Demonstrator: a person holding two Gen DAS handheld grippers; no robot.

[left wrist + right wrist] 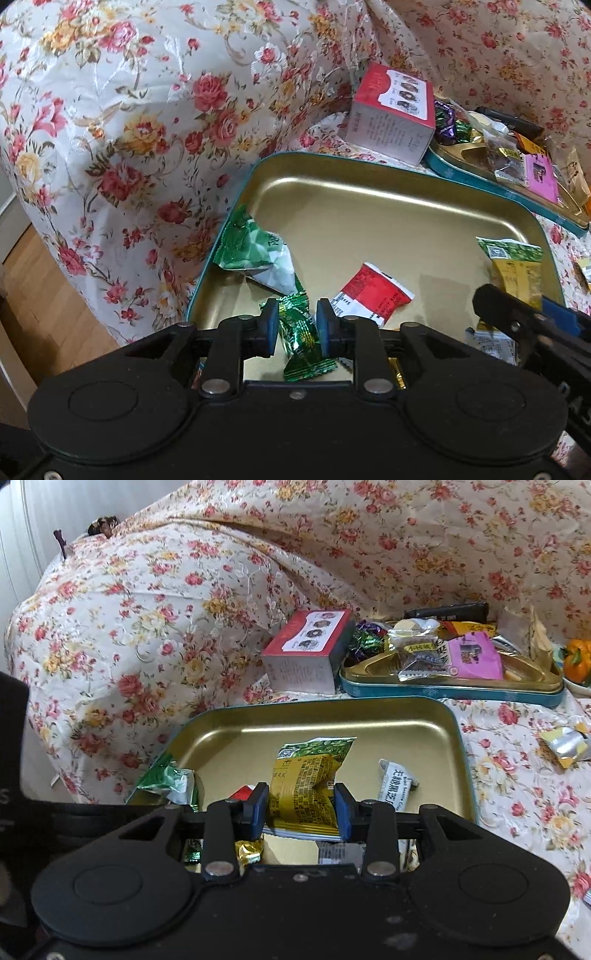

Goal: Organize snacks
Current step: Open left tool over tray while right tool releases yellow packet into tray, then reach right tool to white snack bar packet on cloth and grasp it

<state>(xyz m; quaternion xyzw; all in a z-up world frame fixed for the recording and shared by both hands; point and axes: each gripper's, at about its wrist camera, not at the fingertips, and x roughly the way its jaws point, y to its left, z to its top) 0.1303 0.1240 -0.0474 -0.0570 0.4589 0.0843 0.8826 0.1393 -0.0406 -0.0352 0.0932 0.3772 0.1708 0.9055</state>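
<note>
Low centre of both views: left gripper (pixel 297 324) pinching green candy (pixel 301 341), right gripper (pixel 301 808) seemingly clamped on yellow packet (pixel 303 794), both over gold tray (pixel 424 720), probably for dropping in; second tray (pixel 461 696) upper right, full.

A floral cloth (pixel 517 775) covers the worktop and rises in folds behind it. Directly on the cloth lies a gold tray with a teal rim (pixel 463 753), nearest the cameras. Behind it sits a red and white box (pixel 306 657), and just beside that box a second teal-rimmed tin (pixel 443 692) heaped with wrapped snacks. A crumpled yellow and silver wrapper (pixel 563 746) lies on the cloth right of the near tray.
</note>
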